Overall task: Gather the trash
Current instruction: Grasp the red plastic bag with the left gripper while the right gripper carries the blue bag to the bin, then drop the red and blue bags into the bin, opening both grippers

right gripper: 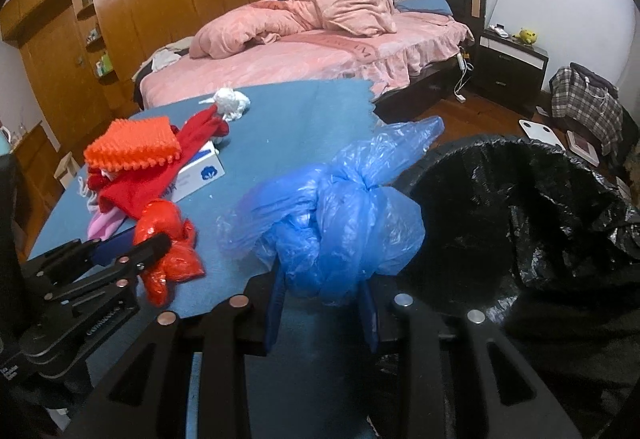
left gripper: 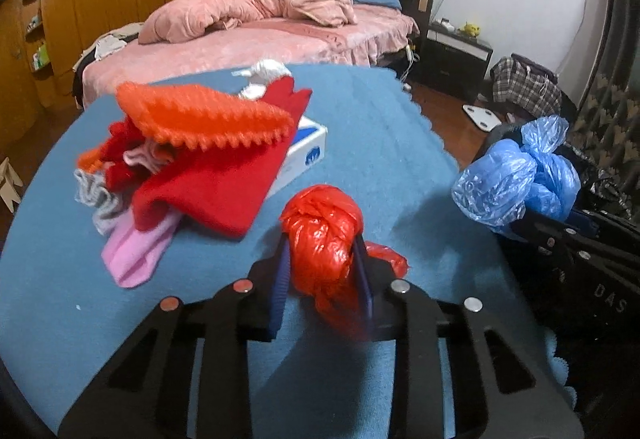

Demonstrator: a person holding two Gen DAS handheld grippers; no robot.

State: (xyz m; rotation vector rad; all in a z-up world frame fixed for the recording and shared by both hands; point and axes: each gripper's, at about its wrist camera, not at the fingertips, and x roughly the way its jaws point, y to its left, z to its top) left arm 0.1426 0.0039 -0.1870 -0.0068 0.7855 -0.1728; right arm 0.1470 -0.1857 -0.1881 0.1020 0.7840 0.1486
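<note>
The left gripper [left gripper: 322, 263] clamps a knotted red plastic bag [left gripper: 322, 235] above the blue table cloth [left gripper: 380, 127]; the right gripper [right gripper: 324, 291] pinches a blue plastic bag [right gripper: 336, 227] beside the black-lined trash bin [right gripper: 520, 199].

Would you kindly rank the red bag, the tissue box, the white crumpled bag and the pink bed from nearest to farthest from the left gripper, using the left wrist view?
1. Red bag, clamped in the left gripper.
2. Tissue box, ahead, partly under the clothes.
3. White crumpled bag, at the table's far edge.
4. Pink bed, beyond the table.
</note>
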